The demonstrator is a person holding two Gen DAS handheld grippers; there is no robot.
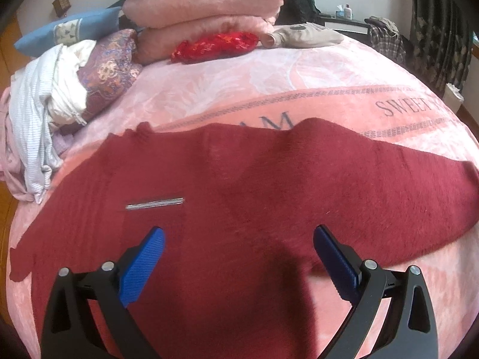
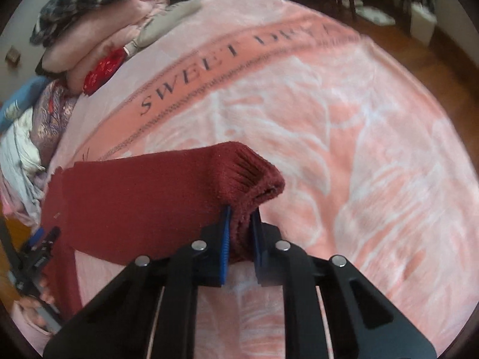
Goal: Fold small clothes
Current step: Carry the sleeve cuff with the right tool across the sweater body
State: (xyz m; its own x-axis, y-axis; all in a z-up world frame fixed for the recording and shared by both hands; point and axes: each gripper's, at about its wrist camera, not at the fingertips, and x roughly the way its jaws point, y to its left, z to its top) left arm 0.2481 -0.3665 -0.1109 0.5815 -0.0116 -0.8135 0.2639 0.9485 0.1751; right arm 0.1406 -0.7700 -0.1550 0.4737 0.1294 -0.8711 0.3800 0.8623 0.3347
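A dark red knitted sweater (image 1: 254,185) lies spread flat across a pink blanket (image 1: 239,80) printed with grey lettering, covering a bed; in the left wrist view the sweater fills the middle and lower part of the picture, with a small grey woven label (image 1: 154,203) at about 9 o'clock from its centre; the left gripper (image 1: 239,236) hovers over the near part of the sweater, its blue-padded jaws standing wide apart with nothing between them; in the right wrist view the right gripper (image 2: 242,233) is pinched tight on the ribbed cuff (image 2: 254,179) of a sleeve, the knit bunched between the two blue pads and the open cuff end sticking out past the tips toward 1 o'clock; the rest of that sleeve runs away toward 9 o'clock; at the far edge of the bed, around 11 o'clock in the left wrist view, sits a stack of folded pink blankets (image 1: 203,12) with a bright red cloth (image 1: 214,45) against its base, and a heap of white and patterned laundry (image 1: 60,89) lies toward 10 o'clock.
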